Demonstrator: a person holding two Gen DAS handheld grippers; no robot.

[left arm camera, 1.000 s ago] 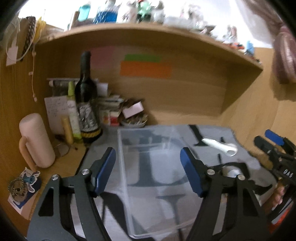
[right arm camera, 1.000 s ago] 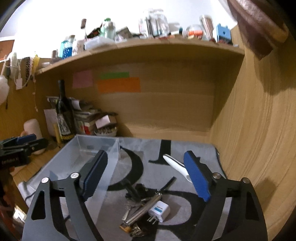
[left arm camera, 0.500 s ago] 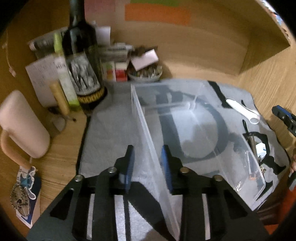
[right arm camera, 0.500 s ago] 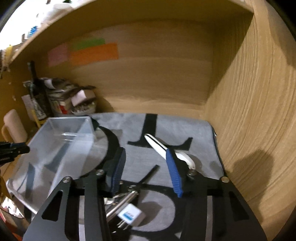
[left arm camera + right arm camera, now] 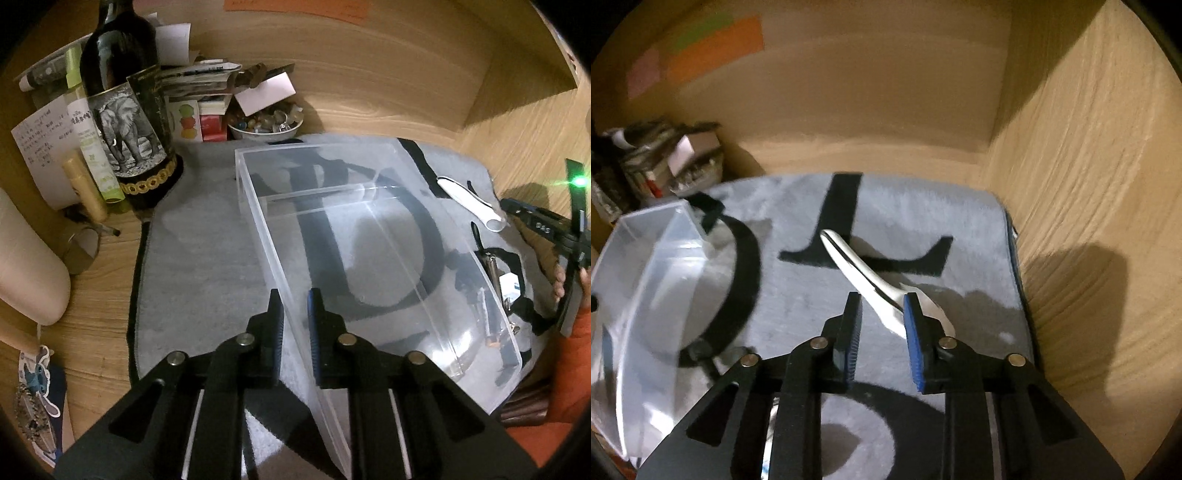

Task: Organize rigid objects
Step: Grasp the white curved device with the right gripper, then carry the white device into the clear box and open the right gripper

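Wooden desk walls surround a grey mat (image 5: 923,221) with black letters. On it, the left gripper (image 5: 294,314) pinches the near left wall of a clear plastic box (image 5: 369,236) between both fingers. The right gripper (image 5: 881,325) has its fingers narrowly apart; a white tool (image 5: 864,273) lies slanted between their tips, its wide end behind the right finger.

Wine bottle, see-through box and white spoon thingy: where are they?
wine bottle (image 5: 127,136): left wrist view, elephant label.
clear box (image 5: 258,221): left wrist view, left wall.
white tool (image 5: 864,275): right wrist view, middle.
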